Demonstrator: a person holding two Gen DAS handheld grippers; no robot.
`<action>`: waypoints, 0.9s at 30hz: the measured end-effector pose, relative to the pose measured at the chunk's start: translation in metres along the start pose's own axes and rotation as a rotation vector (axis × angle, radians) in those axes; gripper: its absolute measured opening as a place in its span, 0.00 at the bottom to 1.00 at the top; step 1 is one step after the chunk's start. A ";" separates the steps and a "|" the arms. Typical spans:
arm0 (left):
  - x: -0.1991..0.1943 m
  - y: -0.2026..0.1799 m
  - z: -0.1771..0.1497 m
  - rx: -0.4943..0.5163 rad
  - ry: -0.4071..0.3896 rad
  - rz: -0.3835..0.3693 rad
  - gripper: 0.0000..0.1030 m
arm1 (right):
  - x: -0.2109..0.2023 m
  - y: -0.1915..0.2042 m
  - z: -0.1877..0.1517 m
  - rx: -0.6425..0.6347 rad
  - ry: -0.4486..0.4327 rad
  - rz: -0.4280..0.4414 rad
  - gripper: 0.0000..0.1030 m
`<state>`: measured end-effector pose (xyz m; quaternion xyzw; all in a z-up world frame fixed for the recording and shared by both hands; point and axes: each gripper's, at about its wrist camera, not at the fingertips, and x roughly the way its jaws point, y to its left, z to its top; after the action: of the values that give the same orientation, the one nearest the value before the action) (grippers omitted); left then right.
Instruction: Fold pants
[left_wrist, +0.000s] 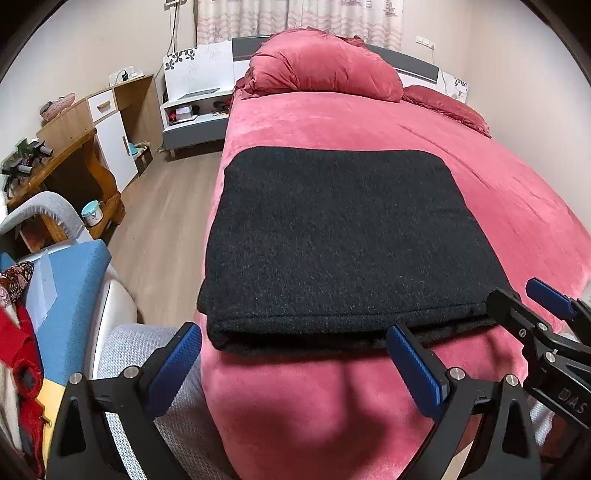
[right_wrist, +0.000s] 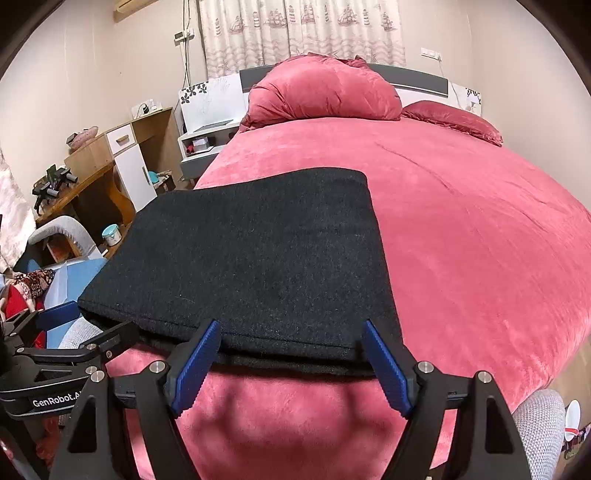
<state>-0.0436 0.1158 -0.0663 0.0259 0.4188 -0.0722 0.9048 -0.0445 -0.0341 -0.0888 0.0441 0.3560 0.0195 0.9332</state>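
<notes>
White "GenRobot.A…" runs along the left gripper (right_wrist: 59, 317); "DAS" marks the right gripper (left_wrist: 524, 295).

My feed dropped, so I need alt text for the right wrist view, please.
Dark folded pants lie flat on a pink bedspread, near edge facing the camera. The right gripper is open, its blue pads at that edge with nothing pressed between them; the left gripper sits at the pants' left corner. Pink pillows rest at the headboard.
</notes>
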 end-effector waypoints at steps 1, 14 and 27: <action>0.000 0.000 0.000 -0.001 0.001 -0.001 0.98 | 0.000 -0.001 0.000 -0.001 0.000 0.000 0.78; 0.003 0.000 -0.001 -0.003 0.007 -0.007 0.98 | 0.002 0.004 0.000 -0.018 0.006 0.009 0.78; 0.003 -0.002 -0.002 0.001 0.005 -0.004 0.98 | 0.006 0.003 -0.002 0.003 0.020 0.005 0.78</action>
<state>-0.0434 0.1134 -0.0697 0.0257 0.4212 -0.0742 0.9035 -0.0411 -0.0306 -0.0940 0.0460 0.3654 0.0216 0.9295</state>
